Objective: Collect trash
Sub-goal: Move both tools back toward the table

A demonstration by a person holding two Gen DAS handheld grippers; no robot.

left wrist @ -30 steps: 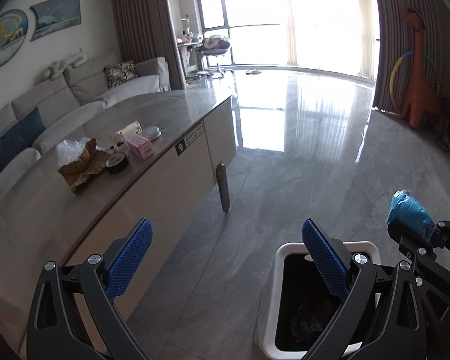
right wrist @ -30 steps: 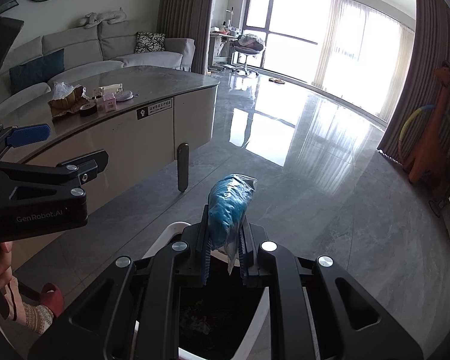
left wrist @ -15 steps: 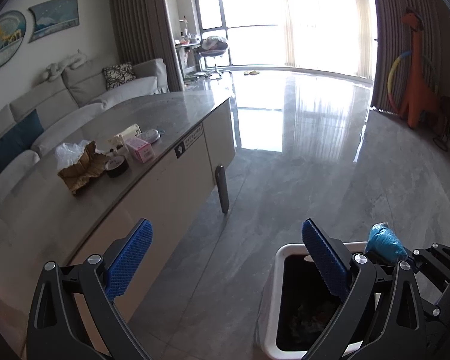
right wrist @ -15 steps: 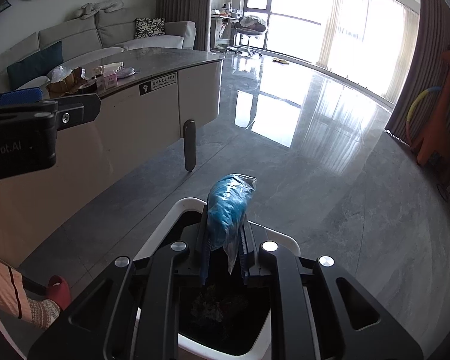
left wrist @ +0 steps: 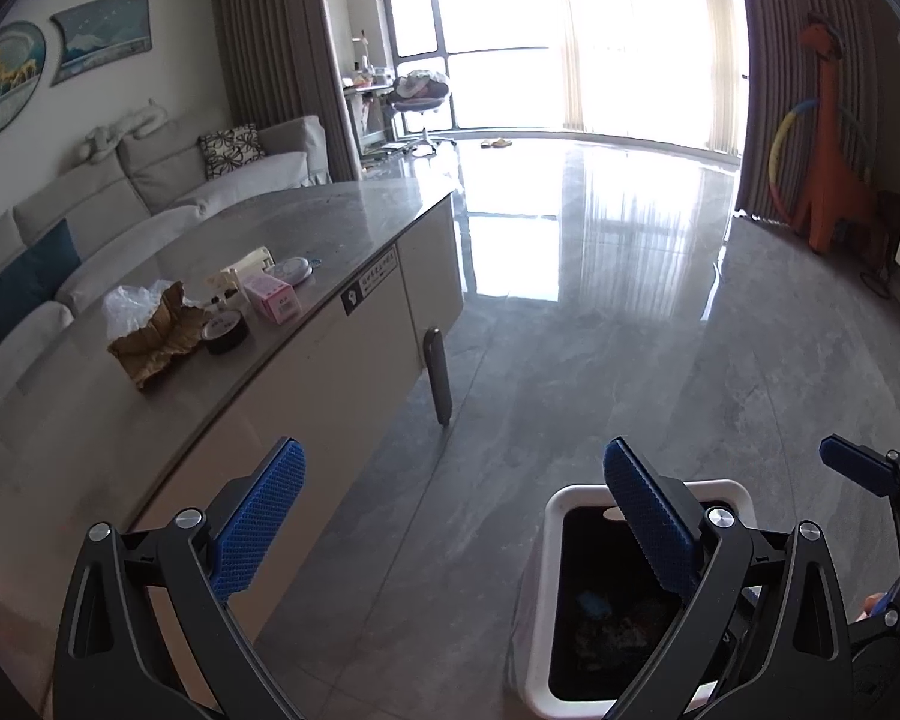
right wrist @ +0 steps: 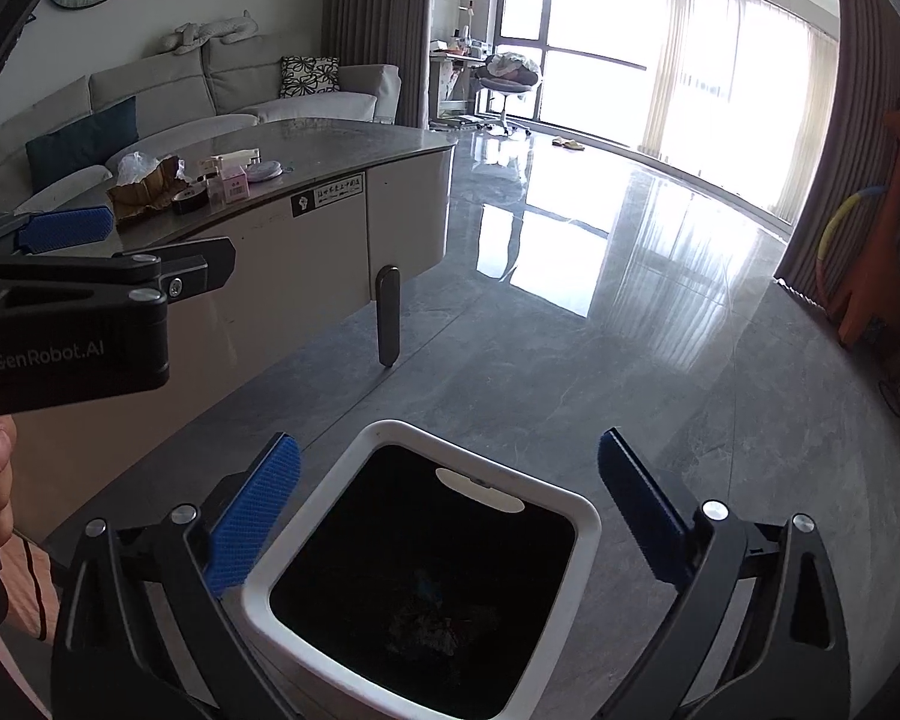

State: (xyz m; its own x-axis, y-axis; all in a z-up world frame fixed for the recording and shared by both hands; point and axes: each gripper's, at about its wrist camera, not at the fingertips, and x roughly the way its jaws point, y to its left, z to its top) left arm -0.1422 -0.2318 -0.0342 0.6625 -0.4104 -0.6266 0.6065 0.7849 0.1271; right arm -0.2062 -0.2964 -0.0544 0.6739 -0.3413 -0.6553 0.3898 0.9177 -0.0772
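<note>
White-rimmed square trash bin [right wrist: 582, 531] standing upright and open on the grey floor near the counter, its dark interior holding a dim heap of rubbish [right wrist: 429, 630] at the bottom, among it a small blue scrap [left wrist: 594, 605].

Your bin [right wrist: 582, 531] is white-rimmed with a black inside, and your pads [right wrist: 252, 525] are blue with a dotted texture on black frames. The bench [left wrist: 306, 228] top is grey marble; on it sit a pink box [left wrist: 272, 298], brown paper [left wrist: 156, 342] and black tape [left wrist: 226, 331].
</note>
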